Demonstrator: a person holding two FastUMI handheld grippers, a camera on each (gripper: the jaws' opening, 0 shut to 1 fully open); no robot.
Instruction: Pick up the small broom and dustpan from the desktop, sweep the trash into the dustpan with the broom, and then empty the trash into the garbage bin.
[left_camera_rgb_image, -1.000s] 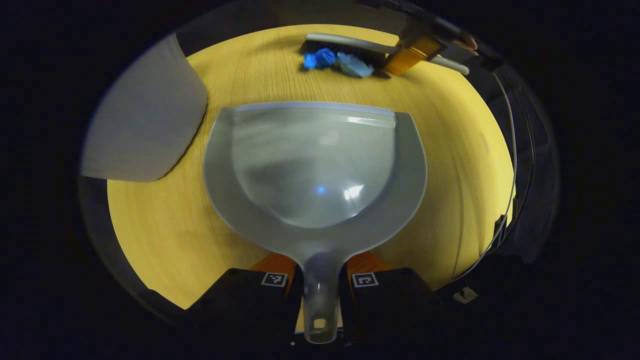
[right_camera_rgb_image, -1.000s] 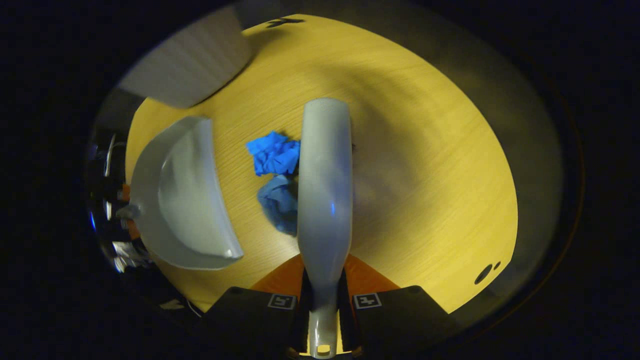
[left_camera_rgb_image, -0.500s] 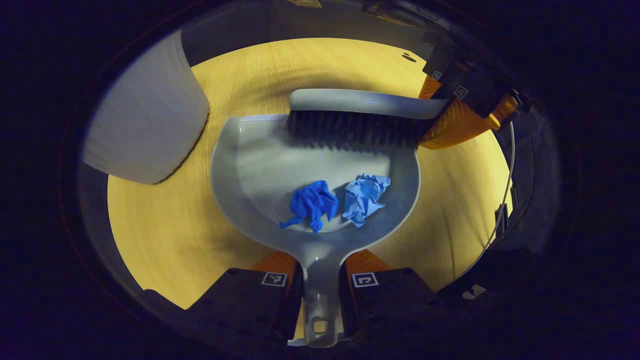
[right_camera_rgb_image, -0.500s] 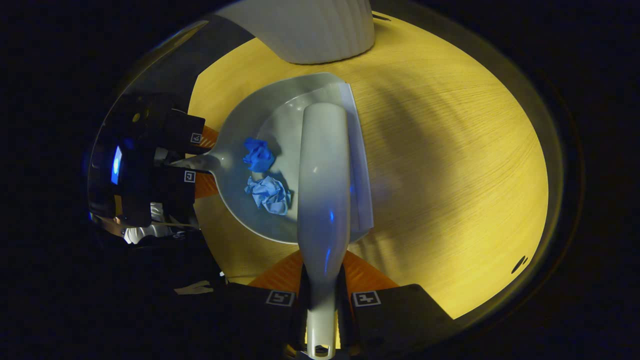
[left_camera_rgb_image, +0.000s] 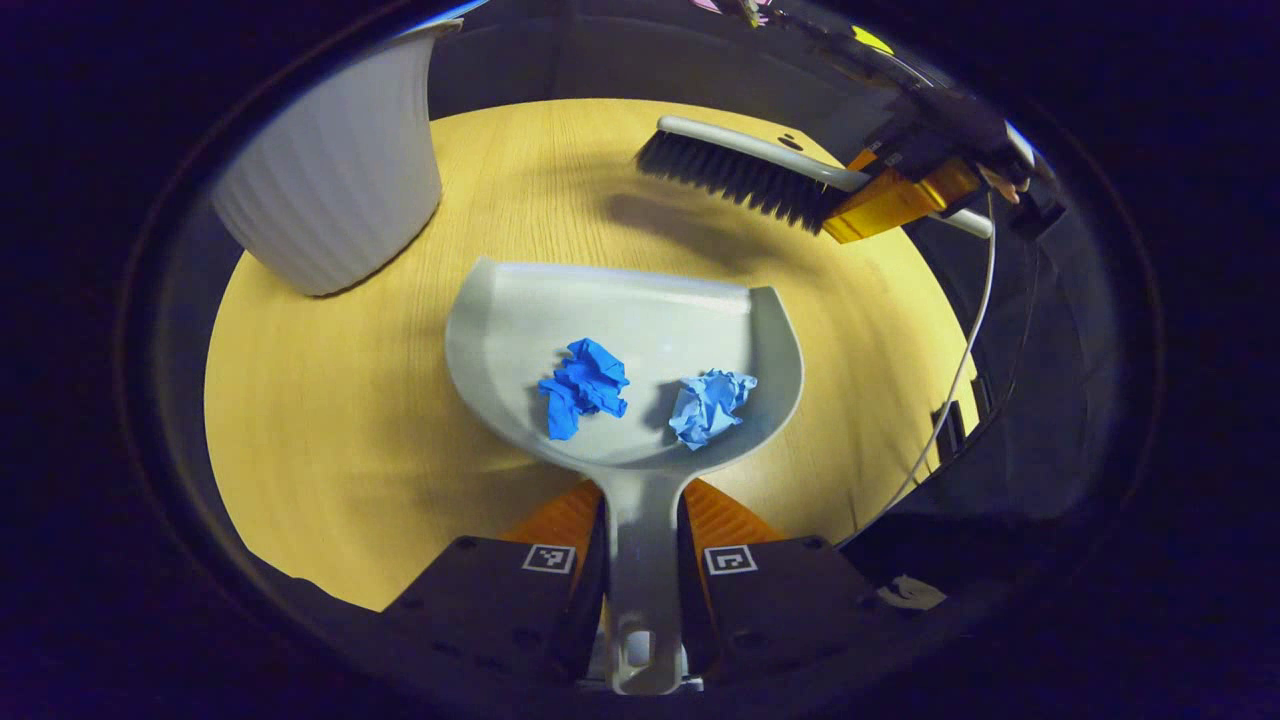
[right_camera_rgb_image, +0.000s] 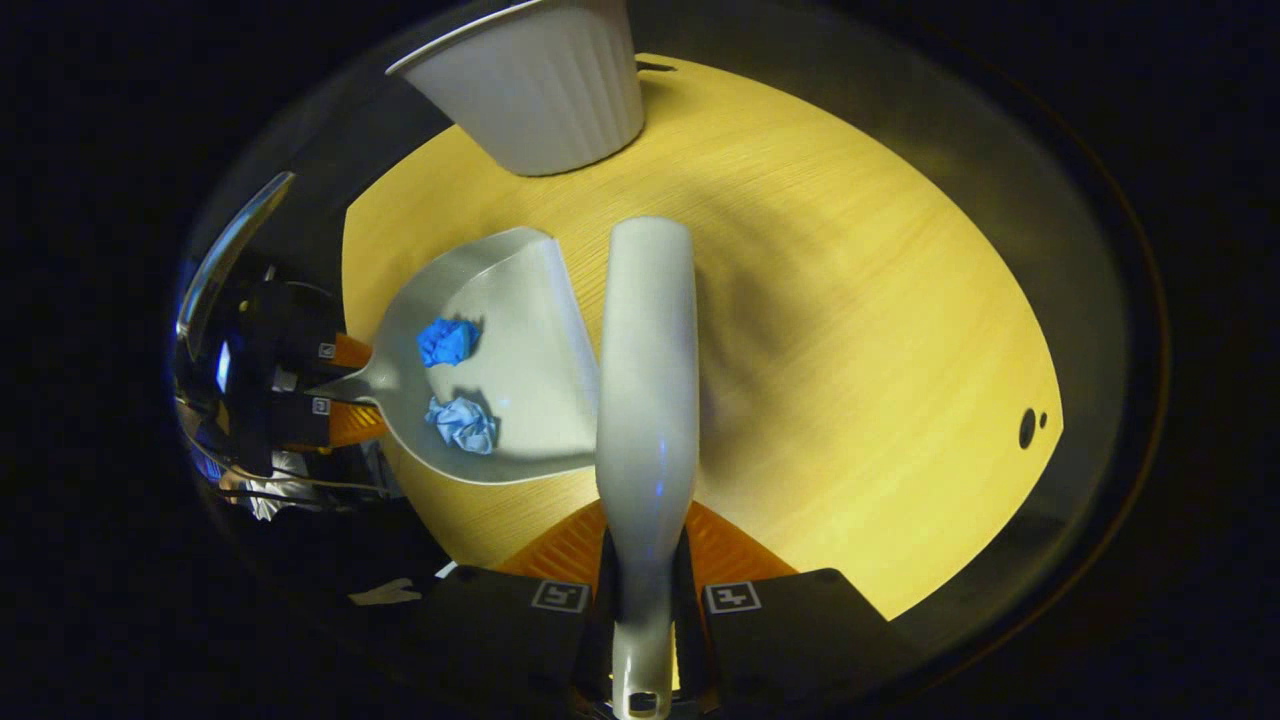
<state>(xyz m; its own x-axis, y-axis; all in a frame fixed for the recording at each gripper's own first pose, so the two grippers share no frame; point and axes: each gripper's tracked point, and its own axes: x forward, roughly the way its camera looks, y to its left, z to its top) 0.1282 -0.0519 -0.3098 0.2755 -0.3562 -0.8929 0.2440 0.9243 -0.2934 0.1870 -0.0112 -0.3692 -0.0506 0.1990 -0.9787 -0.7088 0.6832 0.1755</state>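
Now the left gripper (left_camera_rgb_image: 640, 560) is clamping the smooth grey plastic dustpan (left_camera_rgb_image: 620, 330) by its handle above the wood-grain desktop (left_camera_rgb_image: 320, 440), with two crumpled blue paper wads (left_camera_rgb_image: 585, 385) lying inside. Beyond it, the right gripper (right_camera_rgb_image: 645, 590) is squeezing the broom (right_camera_rgb_image: 648, 380) handle, dark bristles raised near the ribbed white bin (left_camera_rgb_image: 330, 200).

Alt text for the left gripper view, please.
The left gripper grips the handle of a grey dustpan holding two crumpled blue paper scraps over a wooden desktop. Beyond it, the right gripper holds the broom; a white ribbed bin stands at upper left.
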